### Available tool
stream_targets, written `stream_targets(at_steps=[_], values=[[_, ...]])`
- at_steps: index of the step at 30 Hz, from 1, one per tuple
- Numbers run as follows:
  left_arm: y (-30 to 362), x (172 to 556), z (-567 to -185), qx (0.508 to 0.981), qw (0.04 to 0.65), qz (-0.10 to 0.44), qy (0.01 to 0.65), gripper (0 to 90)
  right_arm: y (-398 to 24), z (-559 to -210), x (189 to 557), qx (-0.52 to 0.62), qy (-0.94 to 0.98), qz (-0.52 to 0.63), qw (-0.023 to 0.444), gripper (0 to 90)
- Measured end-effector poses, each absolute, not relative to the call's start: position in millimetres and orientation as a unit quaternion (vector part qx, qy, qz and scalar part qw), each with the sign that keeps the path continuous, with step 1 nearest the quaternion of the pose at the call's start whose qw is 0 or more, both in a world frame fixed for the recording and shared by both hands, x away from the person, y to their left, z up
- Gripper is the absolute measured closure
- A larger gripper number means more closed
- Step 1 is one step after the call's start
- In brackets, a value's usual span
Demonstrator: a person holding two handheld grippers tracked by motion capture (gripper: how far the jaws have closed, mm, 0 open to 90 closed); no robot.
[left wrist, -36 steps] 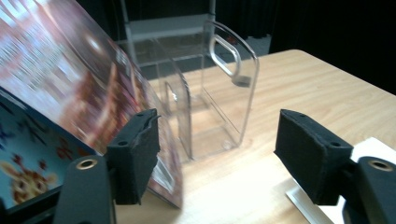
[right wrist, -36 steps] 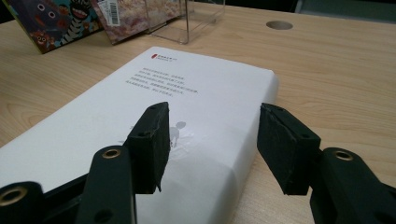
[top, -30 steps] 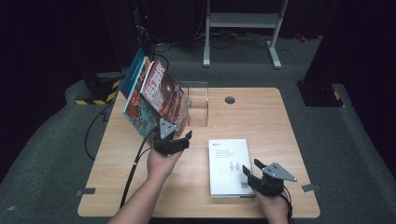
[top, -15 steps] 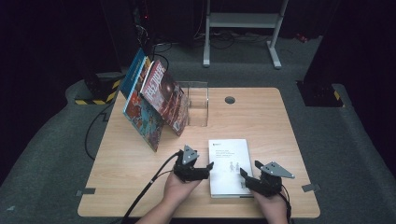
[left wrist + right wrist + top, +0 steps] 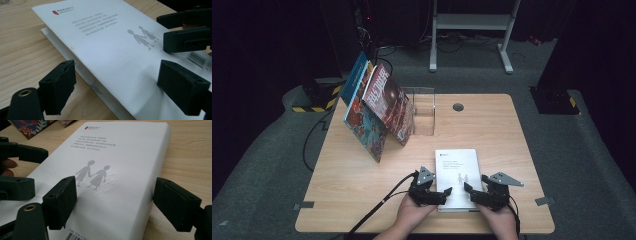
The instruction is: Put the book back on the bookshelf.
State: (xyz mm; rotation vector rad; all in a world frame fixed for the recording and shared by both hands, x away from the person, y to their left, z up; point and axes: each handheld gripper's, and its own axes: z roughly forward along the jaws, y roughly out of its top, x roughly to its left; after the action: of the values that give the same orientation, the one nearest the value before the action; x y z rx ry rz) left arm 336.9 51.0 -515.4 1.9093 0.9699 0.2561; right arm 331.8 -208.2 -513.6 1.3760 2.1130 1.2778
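Fingers on both grippers are spread wide and grasp nothing; the jaws have just been opening. Our left gripper [image 5: 446,191] and right gripper [image 5: 468,189] sit at the near end of the white book [image 5: 457,170], one on each side. It lies flat on the table [image 5: 492,125], long way pointing away from us (both hands equally close). Behind it, a clear stand [image 5: 424,107] props up leaning books [image 5: 379,110].

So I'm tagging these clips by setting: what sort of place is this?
Probably a recording lab or studio: a lone wooden table on grey carpet, dark surroundings, cables and a metal stand behind it.
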Motion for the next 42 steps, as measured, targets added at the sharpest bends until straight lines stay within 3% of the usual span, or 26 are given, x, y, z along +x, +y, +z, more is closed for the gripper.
stream_targets(at_steps=[7,21,24,29,42], values=[[65,337,-515,0.780,0.472,0.107,0.397,14.9,-193,-513,332,0.482,0.741,0.442,0.155,18.7],[135,344,-516,0.769,0.465,0.115,0.424,14.0,-111,-510,340,0.464,0.760,0.429,0.153,18.6],[142,350,-521,0.758,0.476,0.063,0.442,14.2,-111,-510,339,0.456,0.763,0.433,0.149,19.4],[140,352,-521,0.764,0.479,0.047,0.429,15.3,-122,-511,333,0.436,0.772,0.440,0.142,19.6],[136,347,-518,0.766,0.477,0.076,0.424,17.0,-122,-513,329,0.434,0.768,0.451,0.136,19.9]])
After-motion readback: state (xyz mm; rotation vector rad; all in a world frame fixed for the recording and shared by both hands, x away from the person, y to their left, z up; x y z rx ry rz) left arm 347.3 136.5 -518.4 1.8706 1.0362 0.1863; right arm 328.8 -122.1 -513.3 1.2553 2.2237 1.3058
